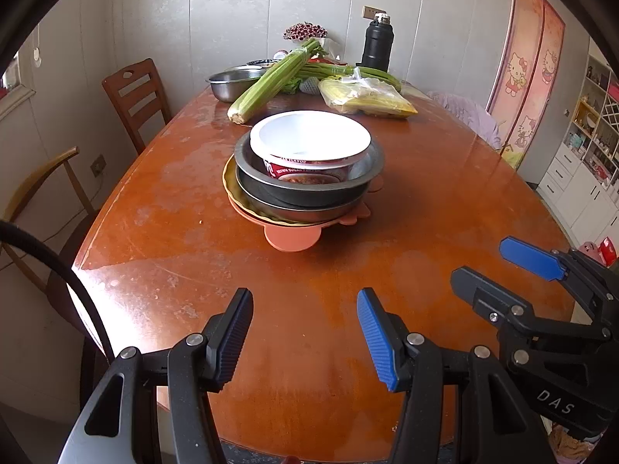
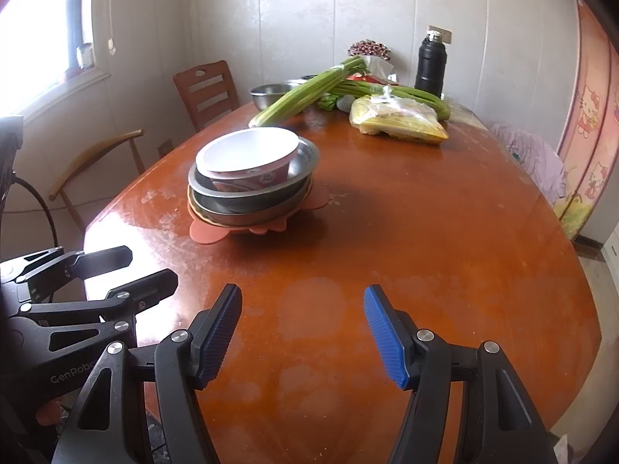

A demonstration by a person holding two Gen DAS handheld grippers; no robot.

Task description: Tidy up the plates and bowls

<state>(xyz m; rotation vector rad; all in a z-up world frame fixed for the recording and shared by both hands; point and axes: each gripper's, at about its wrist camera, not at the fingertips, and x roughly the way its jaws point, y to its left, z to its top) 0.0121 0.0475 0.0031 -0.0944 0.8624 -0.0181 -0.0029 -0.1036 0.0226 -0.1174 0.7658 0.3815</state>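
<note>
Right wrist only: bright window (image 2: 35,38).

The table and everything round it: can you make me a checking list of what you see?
Surface: brown wooden table, shiny, with pale worn patches.
Job's things: white paper bowl nested in metal bowls on a yellow plate and pink mat.
Clutter: celery, steel basin, yellow bag, black flask.
Grippers: left gripper and right gripper jaws apart, nothing between them.
Cables: black cable at table's left edge.
Surroundings: two chairs, white cabinet.
</note>
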